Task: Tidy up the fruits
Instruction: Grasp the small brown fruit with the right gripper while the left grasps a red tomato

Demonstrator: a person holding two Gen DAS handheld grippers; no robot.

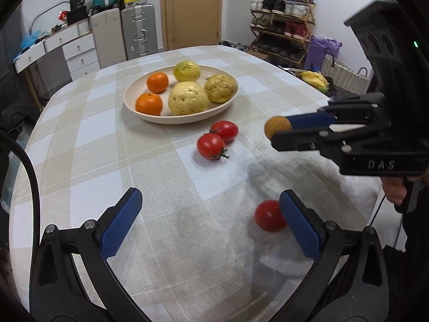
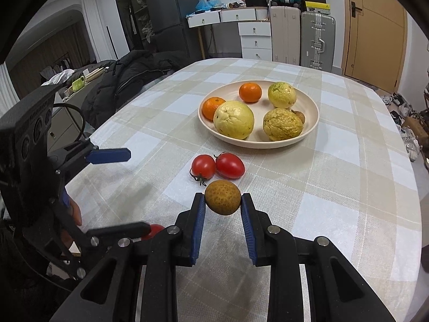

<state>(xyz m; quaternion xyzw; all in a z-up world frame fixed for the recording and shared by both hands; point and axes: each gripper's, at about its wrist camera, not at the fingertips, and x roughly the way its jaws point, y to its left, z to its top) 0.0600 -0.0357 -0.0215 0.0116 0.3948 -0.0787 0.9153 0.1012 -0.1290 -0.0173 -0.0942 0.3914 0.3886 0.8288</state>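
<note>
Between our right gripper (image 2: 223, 201) pads sits a small brown fruit (image 2: 222, 198), pinched at its sides and clear of the counter (image 2: 335, 187). Ahead of it lies the plate (image 2: 312, 107), with two tomatoes (image 2: 217, 167) between. We judge the step is carrying it to the plate: keep the squeeze steady, pass over the tomatoes, lower into a bare patch, then let go low so it cannot roll. Our left gripper (image 1: 211, 224) stands wide open, holding nothing, a third tomato (image 1: 268, 216) just beside its right finger.
</note>
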